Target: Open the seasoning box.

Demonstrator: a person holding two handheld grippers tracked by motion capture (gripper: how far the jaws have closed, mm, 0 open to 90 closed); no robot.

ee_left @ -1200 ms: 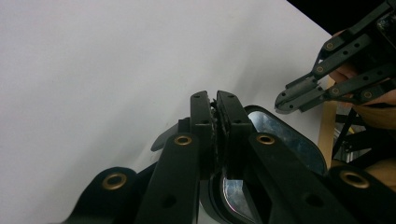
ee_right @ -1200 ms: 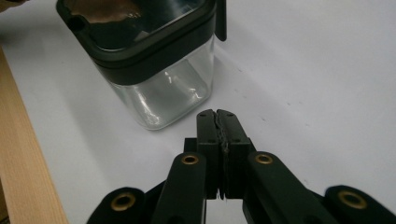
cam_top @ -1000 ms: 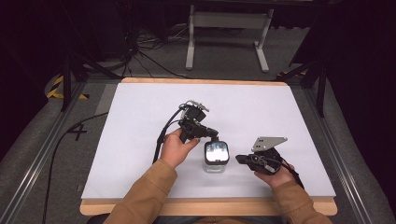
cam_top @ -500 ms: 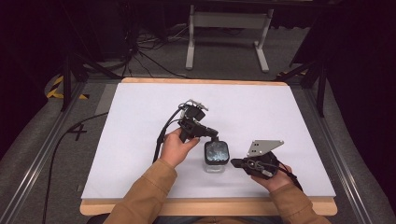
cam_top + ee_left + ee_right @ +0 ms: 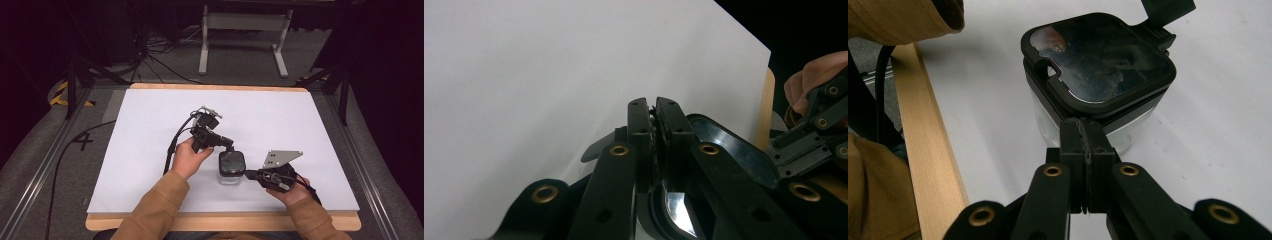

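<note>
High view, table: a white sheet [image 5: 150,145] is laid over a wooden table [image 5: 225,220].
High view, container: a clear square container [image 5: 232,170] with a black glossy lid [image 5: 232,162] is set on the sheet in the near middle, between the two hands.
High view, left gripper: the left gripper [image 5: 231,148] is held by the left hand [image 5: 189,157] and is pointed at the far edge of the lid, where its tip is met.
High view, right gripper: the right gripper [image 5: 248,174] is held by the right hand [image 5: 291,191], with its grey plate [image 5: 280,157] on top; its tip is brought against the right side of the container.
Left gripper view, jaws: the two black jaws are seen pressed together, with nothing told apart between the pads; whether the lid's edge is pinched cannot be told.
Left gripper view, lid: the glossy lid is seen just under and right of the jaw tips, with the other gripper beyond it.
Right gripper view, jaws: the jaws are seen clenched flat against each other, with nothing between them.
Right gripper view, container: the container is seen directly ahead, the jaw tips being placed at its near wall just below the lid rim; a flap [image 5: 1168,10] is raised at the lid's far corner.
Right gripper view, sleeve: a tan sleeve [image 5: 903,20] is seen at upper left.
</note>
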